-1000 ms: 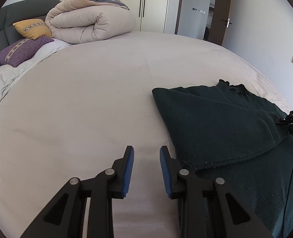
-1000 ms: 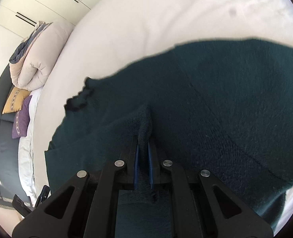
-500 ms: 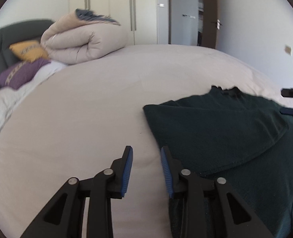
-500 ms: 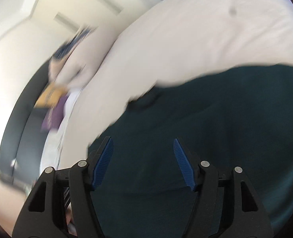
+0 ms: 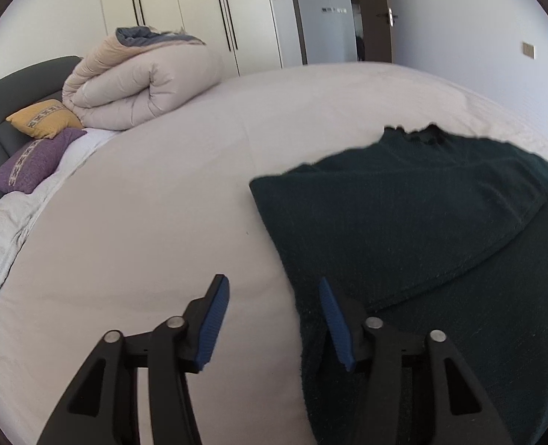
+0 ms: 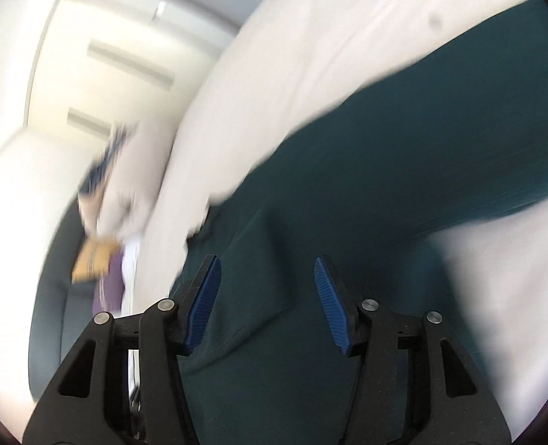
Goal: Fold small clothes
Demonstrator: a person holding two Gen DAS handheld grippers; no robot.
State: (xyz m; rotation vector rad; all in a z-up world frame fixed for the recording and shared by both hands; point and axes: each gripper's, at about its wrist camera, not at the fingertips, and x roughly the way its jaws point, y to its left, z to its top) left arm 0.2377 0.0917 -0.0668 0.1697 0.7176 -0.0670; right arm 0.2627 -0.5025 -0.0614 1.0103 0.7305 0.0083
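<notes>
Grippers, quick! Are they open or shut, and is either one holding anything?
Left gripper: open, jaws just opened wider, holding nothing, at the edge of the dark green top.
Right gripper: open, jaws just narrowed a little, holding nothing, over the top.

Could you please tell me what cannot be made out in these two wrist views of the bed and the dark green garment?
- Dark green garment: left wrist view, lower right portion cut off by the picture edge.
- Right wrist view: motion blur smears the garment's edges, the rolled duvet and the cushions.
- Right gripper: absent from the left wrist view.
- Room beyond the open door: too small.
</notes>
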